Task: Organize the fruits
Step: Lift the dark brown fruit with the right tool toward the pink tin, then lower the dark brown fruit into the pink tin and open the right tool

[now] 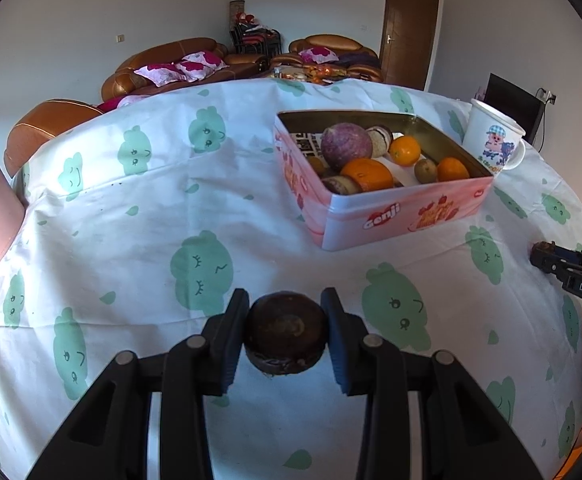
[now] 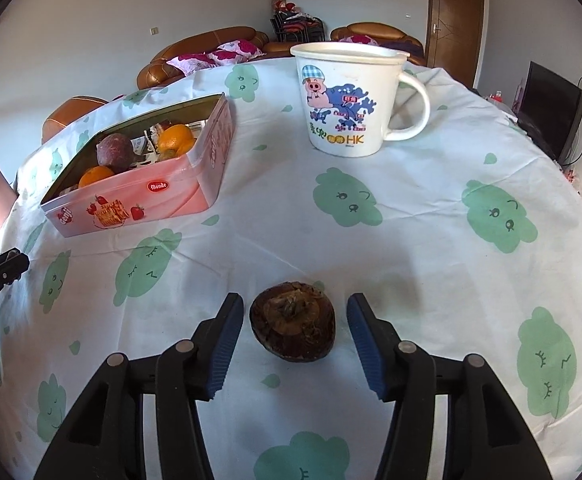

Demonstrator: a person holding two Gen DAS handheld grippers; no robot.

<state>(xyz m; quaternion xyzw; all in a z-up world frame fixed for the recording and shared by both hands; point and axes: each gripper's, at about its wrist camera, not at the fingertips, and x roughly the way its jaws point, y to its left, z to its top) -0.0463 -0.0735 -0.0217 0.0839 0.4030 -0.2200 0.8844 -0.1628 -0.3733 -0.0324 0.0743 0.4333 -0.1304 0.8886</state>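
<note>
Home living room; leather sofas [image 1: 163,66]

We read "Genji" and "Monde" on the pink tin [image 2: 151,200], "HK" on the white mug [image 2: 347,96], "DAS" on the right gripper [image 1: 571,276].

You get bright, even daylight in both views; soft shadows pool on the tablecloth [image 2: 411,240] just ahead of your fingers, fisheye bends everything toward black corners, and a pink overexposed flare sits far left
</note>
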